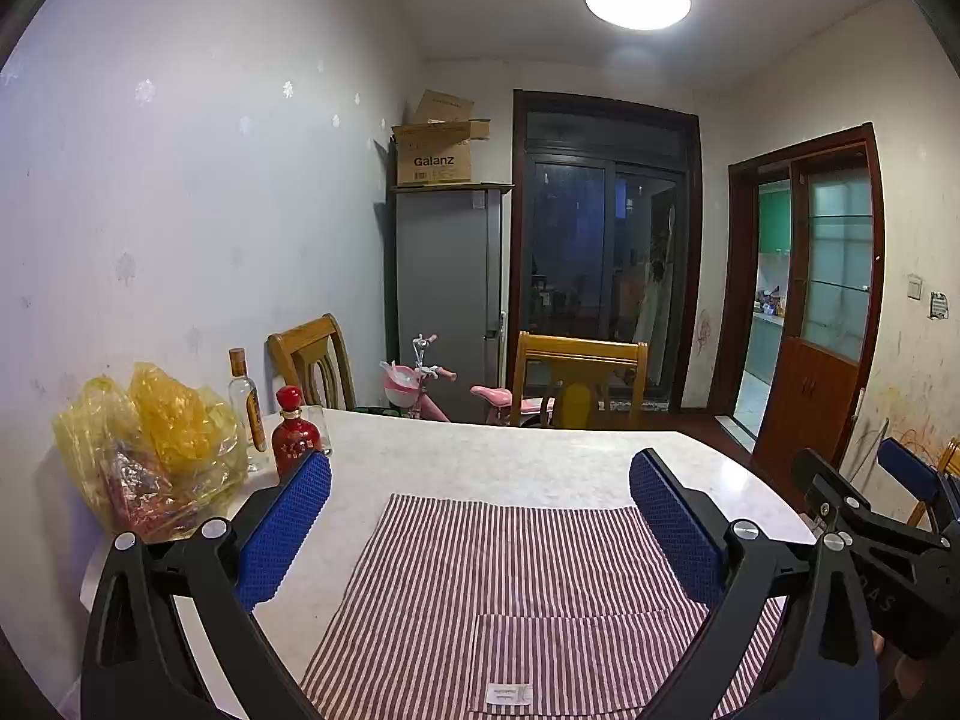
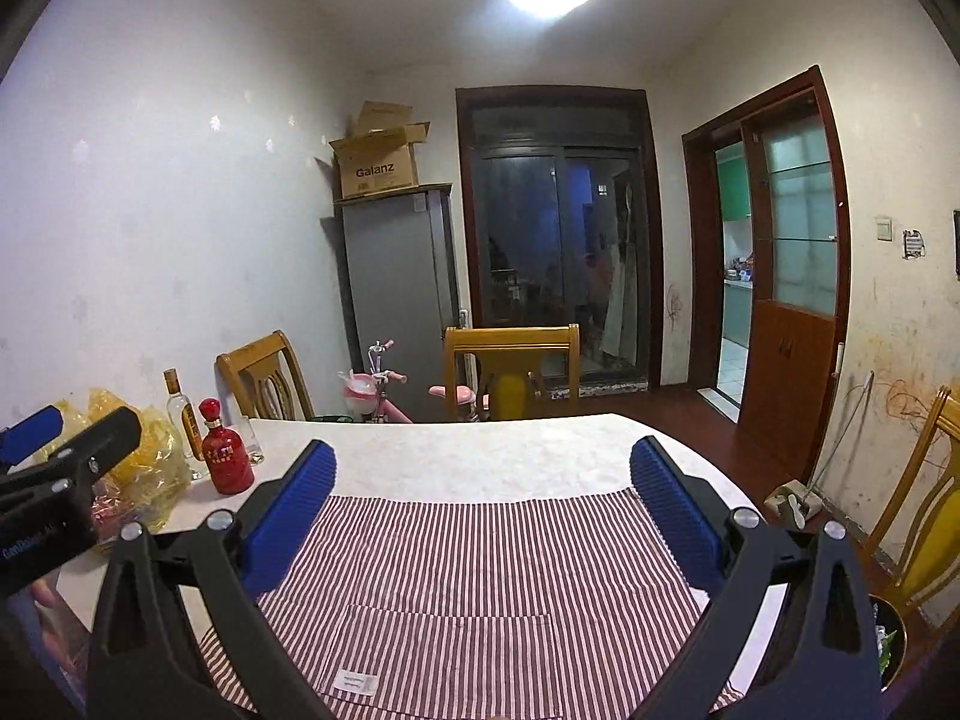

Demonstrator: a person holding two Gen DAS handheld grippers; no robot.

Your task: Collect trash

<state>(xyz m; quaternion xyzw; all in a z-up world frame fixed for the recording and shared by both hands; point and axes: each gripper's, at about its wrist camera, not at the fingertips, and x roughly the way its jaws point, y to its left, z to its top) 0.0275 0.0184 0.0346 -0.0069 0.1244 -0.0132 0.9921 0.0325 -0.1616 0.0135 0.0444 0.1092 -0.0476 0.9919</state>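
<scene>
Striped cloth (image 2: 474,564) lies under both wide-open, empty grippers (image 1: 480,516) (image 2: 483,510), while the crinkly yellow plastic bag (image 1: 162,450), likely light and soft, invites pinching its bunched top.

Striped cloth (image 1: 510,588) on glossy marbled table (image 1: 480,456)

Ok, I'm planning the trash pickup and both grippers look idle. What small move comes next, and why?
Probably swing the open left gripper toward the crumpled yellow plastic bag at the table's left edge: it looks like the only trash, and both grippers hover empty over the striped cloth.
</scene>
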